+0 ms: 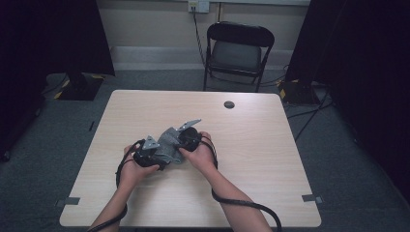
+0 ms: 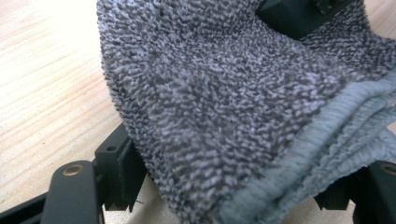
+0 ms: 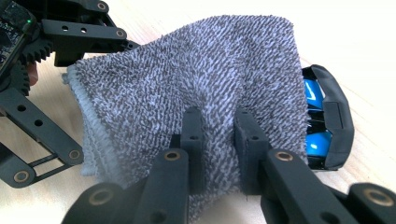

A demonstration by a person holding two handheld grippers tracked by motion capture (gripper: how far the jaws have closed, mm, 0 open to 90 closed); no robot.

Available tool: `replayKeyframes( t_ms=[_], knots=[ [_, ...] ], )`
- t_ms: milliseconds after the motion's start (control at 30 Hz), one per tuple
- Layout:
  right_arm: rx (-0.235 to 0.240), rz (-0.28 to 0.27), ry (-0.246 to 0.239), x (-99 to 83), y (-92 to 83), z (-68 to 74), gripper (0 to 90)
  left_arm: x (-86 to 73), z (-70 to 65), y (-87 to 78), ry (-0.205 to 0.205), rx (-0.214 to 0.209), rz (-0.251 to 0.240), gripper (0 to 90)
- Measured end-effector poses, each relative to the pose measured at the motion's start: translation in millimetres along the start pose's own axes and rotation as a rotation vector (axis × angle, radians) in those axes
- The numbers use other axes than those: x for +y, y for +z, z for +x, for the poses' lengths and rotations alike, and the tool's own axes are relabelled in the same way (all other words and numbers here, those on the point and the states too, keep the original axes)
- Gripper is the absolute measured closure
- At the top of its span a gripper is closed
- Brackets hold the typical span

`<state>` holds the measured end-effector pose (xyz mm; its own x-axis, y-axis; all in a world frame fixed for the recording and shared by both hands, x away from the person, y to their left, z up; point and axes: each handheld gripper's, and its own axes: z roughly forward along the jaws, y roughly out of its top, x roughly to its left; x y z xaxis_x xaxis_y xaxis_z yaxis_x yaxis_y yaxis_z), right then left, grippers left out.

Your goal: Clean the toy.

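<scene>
A grey terry cloth [image 1: 168,140] with a ribbed hem is held up between both grippers over the middle of the table. My right gripper [image 3: 219,140] is shut, pinching a fold of the cloth [image 3: 187,70] near its middle. My left gripper [image 2: 231,186] has its jaws wide apart, and the bunched ribbed edge of the cloth [image 2: 210,93] fills the gap and touches both pads. From the right gripper view, the left gripper [image 3: 100,100] spans the cloth's hemmed end. A blue and black object [image 3: 322,121] lies partly under the cloth's far side.
The light wooden table [image 1: 266,145] has a round cable hole [image 1: 229,104] near its far edge. A black folding chair [image 1: 237,48] stands behind the table. Cables trail from both grippers off the near edge.
</scene>
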<state>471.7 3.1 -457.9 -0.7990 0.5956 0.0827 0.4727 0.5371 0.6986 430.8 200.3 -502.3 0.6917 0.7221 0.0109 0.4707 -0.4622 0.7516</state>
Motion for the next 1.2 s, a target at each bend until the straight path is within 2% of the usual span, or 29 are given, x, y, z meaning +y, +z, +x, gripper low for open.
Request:
replayKeyframes(
  t_ms=[467, 1000, 1200],
  knots=[
    [-0.030, 0.011, 0.007, 0.4, -5.7, -12.8, 76.5, 0.0, 0.1, 0.1, -0.002, -0.003, 0.000, 25.3],
    [-0.096, 0.018, 0.035, 3.5, -13.6, -29.5, 76.6, 0.0, -0.1, 0.0, -0.001, -0.001, 0.000, 25.5],
    [-0.129, 0.028, 0.050, 1.3, -18.3, -42.0, 76.6, 0.0, -0.1, 0.0, -0.001, -0.001, -0.001, 25.5]
  ],
)
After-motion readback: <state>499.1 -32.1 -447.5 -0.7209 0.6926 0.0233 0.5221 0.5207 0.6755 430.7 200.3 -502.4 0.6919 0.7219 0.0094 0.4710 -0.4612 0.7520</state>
